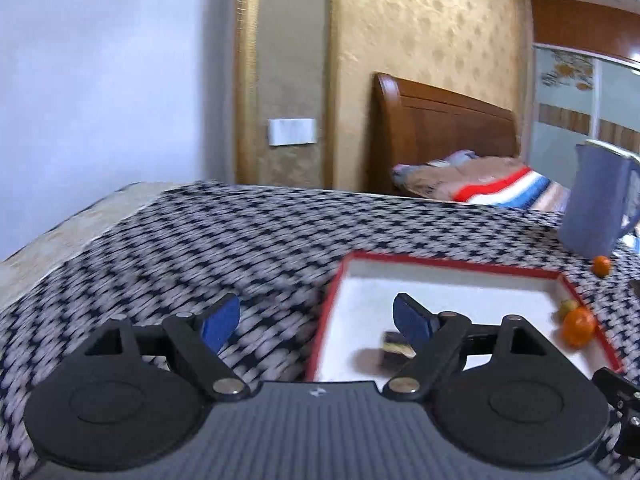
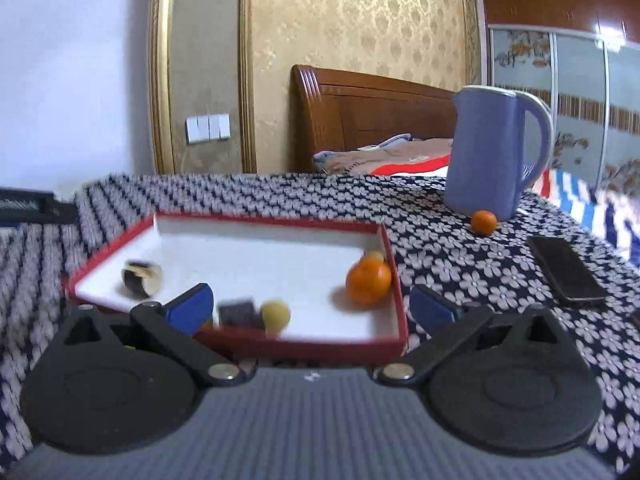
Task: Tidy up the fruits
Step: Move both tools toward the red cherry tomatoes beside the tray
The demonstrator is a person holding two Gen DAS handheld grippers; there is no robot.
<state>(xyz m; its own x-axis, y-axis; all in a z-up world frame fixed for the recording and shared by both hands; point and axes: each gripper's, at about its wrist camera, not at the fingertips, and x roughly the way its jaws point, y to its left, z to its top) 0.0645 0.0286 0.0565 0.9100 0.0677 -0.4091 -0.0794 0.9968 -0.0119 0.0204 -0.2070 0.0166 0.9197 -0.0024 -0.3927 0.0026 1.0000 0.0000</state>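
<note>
Both tools are standing wide open with nothing between their blue pads. The left tool (image 1: pixel 317 322) is hovering over the near left edge of the red tray (image 1: pixel 452 262), with its left pad over the patterned cloth of the bench (image 1: pixel 240 232) and its right pad over the white tray floor. The right tool (image 2: pixel 311 306) is hanging at the near rim of the same tray (image 2: pixel 264 220), its left pad over the near left part of the tray and its right pad outside the tray's right wall, above the flowered cloth (image 2: pixel 440 248).

Inside the tray, a large orange (image 2: pixel 368 282) is sitting near the right wall, with a smaller yellowish fruit (image 2: pixel 375 256) just behind it in the far right corner. A pale round fruit (image 2: pixel 275 314) is lying close to the near rim, touching or just beside a dark blurred piece (image 2: pixel 238 312); what that piece is cannot be told. A dark and cream rounded item (image 2: pixel 141 278) is resting toward the left side of the tray.

Outside the tray, a small orange (image 2: pixel 483 222) is sitting on the bench right at the base of the blue jug (image 2: pixel 492 156), far right of the tray. A black phone (image 2: pixel 566 276) is lying flat on the cloth to the right, well apart from the fruit. A bed with a wooden headboard (image 2: pixel 360 108) is standing beyond the bench.
</note>
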